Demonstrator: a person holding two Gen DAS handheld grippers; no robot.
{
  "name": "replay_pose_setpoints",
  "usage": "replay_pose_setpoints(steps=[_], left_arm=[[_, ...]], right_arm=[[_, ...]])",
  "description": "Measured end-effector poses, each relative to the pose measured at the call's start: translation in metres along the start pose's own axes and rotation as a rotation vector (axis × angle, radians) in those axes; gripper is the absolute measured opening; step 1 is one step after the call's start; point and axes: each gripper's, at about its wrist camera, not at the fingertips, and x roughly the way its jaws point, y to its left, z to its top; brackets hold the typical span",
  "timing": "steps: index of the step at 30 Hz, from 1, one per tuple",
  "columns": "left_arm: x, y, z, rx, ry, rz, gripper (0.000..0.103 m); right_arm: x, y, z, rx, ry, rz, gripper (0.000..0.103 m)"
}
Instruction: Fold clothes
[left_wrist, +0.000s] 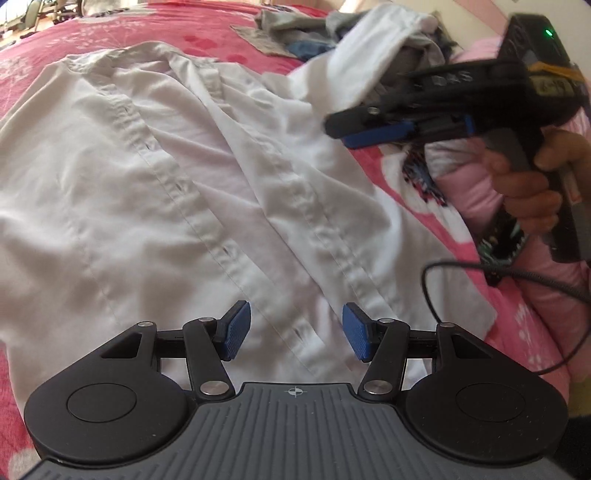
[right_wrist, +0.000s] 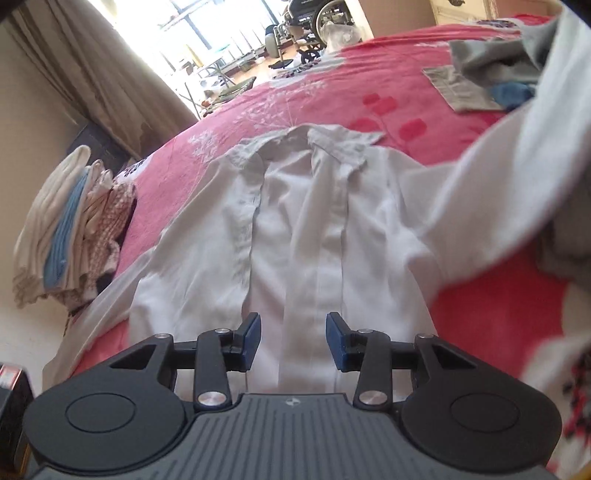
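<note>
Plainly the bed (right_wrist: 332, 88), under its pink flowered cover, carries the white shirt (right_wrist: 295, 229) spread front-up with collar far and hem nearest the cameras; it looks light, limp and crease-prone, so a sleeve cuff, shoulder seam or hem corner seems the sensible hold. No container shows, only a stack of folded laundry (right_wrist: 70, 218) and a loose clothes heap (left_wrist: 369, 40), while the left gripper (left_wrist: 296, 328) and right gripper (right_wrist: 293, 339) hover with jaws apart, pinching nothing.
</note>
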Motion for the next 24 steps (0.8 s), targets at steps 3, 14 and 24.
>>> replay_pose_setpoints(steps=[3, 14, 24], left_arm=[[0.007, 0.008, 0.008, -0.013, -0.013, 0.012, 0.055], [0.007, 0.058, 0.052, -0.044, -0.192, 0.111, 0.055], [0.012, 0.107, 0.100, -0.047, -0.358, 0.199, 0.055]], right_arm=[[0.031, -0.004, 0.030, 0.072, -0.021, -0.006, 0.043], [0.117, -0.058, 0.107, 0.336, -0.072, -0.072, 0.043], [0.142, -0.106, 0.121, 0.614, -0.093, 0.125, 0.043]])
